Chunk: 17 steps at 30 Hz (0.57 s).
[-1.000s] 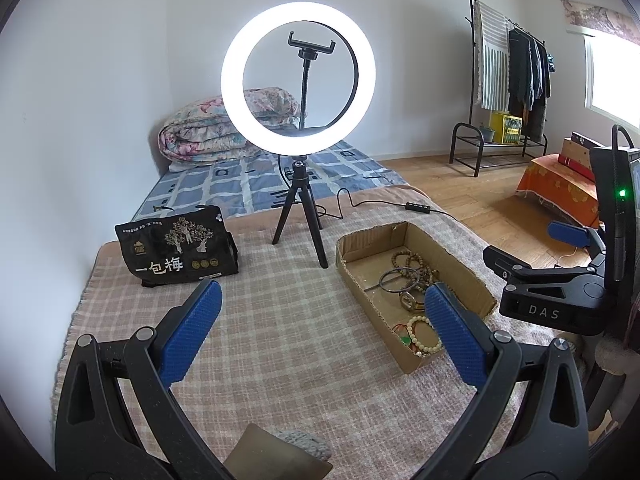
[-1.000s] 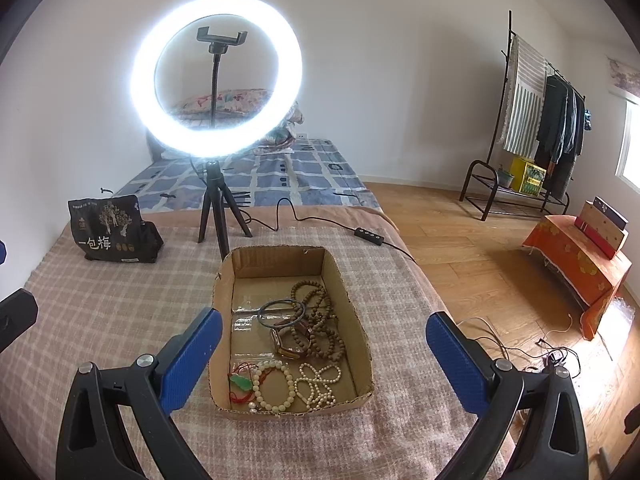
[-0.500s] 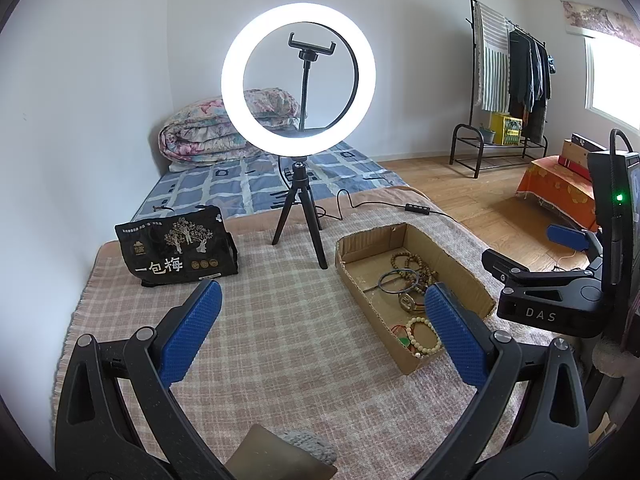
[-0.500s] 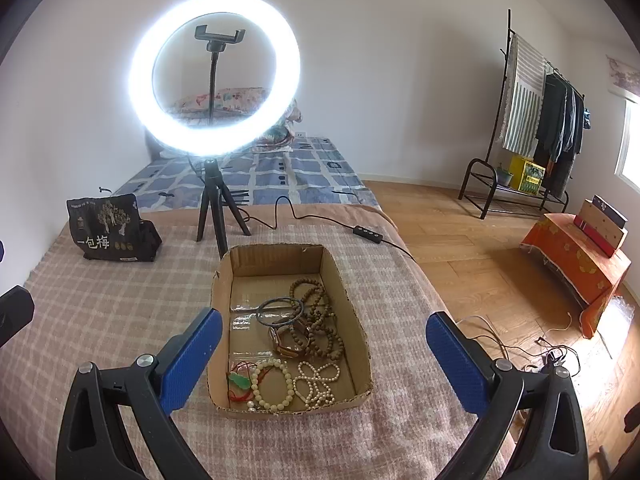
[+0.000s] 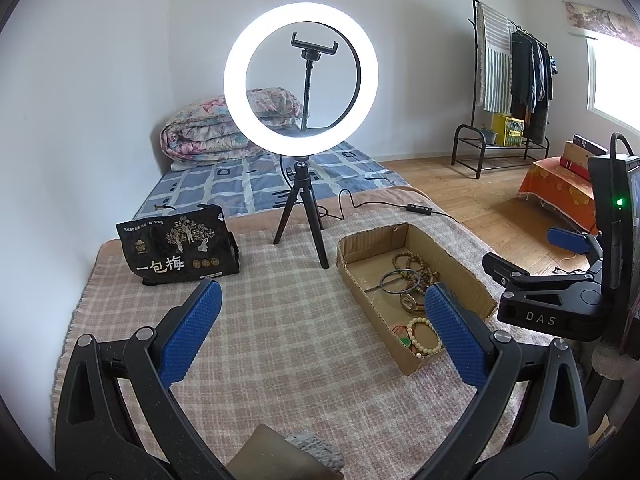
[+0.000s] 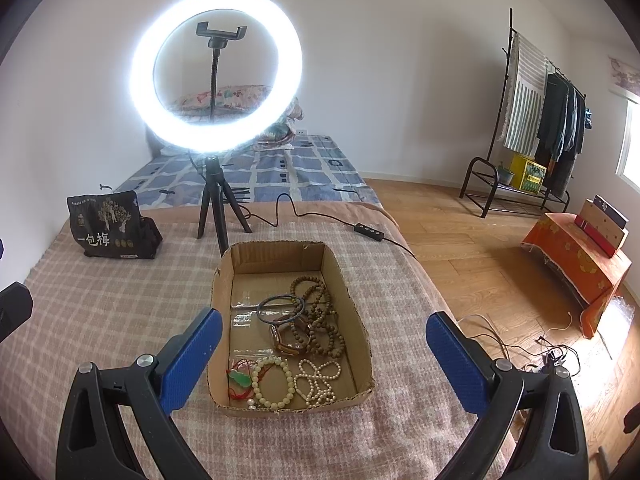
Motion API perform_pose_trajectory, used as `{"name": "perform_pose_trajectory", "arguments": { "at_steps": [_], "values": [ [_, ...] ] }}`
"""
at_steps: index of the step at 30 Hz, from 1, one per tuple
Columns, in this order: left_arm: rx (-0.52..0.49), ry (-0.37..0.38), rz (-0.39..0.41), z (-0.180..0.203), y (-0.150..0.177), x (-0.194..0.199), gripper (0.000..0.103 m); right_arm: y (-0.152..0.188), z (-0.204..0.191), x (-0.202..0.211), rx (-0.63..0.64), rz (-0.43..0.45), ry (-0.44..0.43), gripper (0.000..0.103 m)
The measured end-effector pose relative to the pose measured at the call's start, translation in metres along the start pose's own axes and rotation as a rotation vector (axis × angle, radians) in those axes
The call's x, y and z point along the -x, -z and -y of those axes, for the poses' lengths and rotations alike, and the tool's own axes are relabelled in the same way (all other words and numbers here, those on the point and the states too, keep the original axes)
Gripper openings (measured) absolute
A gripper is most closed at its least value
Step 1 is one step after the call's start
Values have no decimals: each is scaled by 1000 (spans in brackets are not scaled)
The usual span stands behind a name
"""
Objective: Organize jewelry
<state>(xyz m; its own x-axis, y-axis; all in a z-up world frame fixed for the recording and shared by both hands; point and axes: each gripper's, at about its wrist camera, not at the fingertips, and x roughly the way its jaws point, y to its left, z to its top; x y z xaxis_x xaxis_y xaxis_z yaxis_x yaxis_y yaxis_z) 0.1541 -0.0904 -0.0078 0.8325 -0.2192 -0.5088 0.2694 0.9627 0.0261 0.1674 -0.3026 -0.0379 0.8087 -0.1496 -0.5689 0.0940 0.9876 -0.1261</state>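
While both my tongs, left gripper (image 5: pixel 320 336) and right gripper (image 6: pixel 320 356), hang spread wide and empty, the jewelry sits tangled in the cardboard box (image 6: pixel 362 320) near the blanket's right edge. Beads look light, limp, slippery; I'd pinch the pale bracelet (image 6: pixel 273 384) across its strand.

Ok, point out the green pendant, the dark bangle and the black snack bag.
green pendant (image 6: pixel 239 379), right wrist view, on the green stone.
dark bangle (image 6: pixel 265 304), right wrist view, on its left rim.
black snack bag (image 6: pixel 105 226), right wrist view, on its printed front.
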Motion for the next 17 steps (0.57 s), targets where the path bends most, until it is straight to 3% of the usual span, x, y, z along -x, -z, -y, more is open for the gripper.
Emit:
{"name": "perform_pose_trajectory", "arguments": {
  "at_steps": [17],
  "values": [
    [-8, -12, 18, 4, -4, 4, 103, 2, -1, 0, 4, -2, 0, 103]
  ]
}}
